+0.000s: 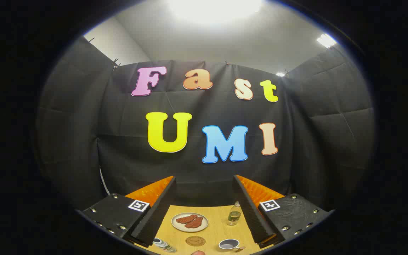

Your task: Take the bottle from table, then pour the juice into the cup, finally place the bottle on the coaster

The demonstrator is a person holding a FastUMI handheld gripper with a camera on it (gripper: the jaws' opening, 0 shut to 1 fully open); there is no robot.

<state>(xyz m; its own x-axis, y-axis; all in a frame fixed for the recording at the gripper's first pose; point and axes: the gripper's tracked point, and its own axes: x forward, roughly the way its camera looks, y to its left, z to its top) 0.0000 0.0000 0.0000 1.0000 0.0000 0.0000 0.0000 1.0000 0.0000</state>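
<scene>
The table (211,212) is pale yellow wood-grain. A white plate (190,222) holds reddish-brown food (191,221). The bottle (234,214) is clear with yellowish liquid. The coaster (195,241) is brown; the cup (229,244) white, grey inside.

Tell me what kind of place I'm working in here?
Likely a staged recording booth, not a home: black cloth walls enclose a small wooden table holding a bottle, cup and coaster. The gripper is open above it.

No legible text, number or brand name. The gripper (204,179) carries one square black-and-white coded marker (138,205) at each finger base; its fingers (158,212) stand spread apart, gripping nothing. The coaster (195,241) bears a round emblem, too small to read
</scene>
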